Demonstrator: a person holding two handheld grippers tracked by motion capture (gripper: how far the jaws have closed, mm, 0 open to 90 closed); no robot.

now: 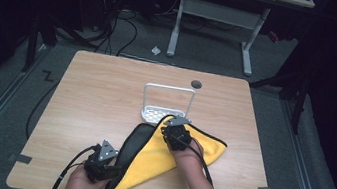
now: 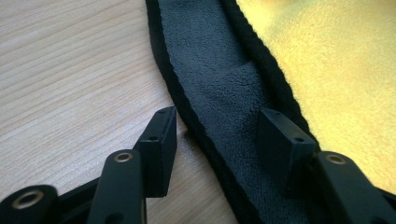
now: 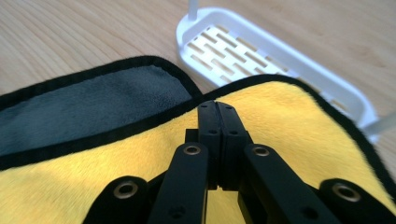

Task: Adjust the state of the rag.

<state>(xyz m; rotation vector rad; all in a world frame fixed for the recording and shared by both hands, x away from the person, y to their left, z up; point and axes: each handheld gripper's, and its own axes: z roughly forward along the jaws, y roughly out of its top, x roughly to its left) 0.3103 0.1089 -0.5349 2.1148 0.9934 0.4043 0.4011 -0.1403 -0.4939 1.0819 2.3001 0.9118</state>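
A yellow cloth [image 1: 159, 156] with a black hem lies on the near half of the wooden table [image 1: 96, 94]; its left side is folded over so the grey underside [image 1: 135, 142] shows as a long strip. My left gripper [image 1: 110, 166] stands open at the near left. In the left gripper view its jaws [image 2: 217, 121] straddle the grey strip [image 2: 219, 93] without pressing on it. My right gripper [image 1: 174, 128] rests on the cloth's far part with its jaws shut [image 3: 217, 109]. Their tips sit at the black hem of the yellow layer [image 3: 285, 121], and I see no cloth between them.
A small white slotted rack [image 1: 149, 114] with an upright wire handle stands just beyond the cloth, close ahead of my right gripper; the cloth's far edge overlaps it. A dark grommet [image 1: 196, 84] sits near the table's far edge. Tape marks [image 1: 19, 157] flank the near corners.
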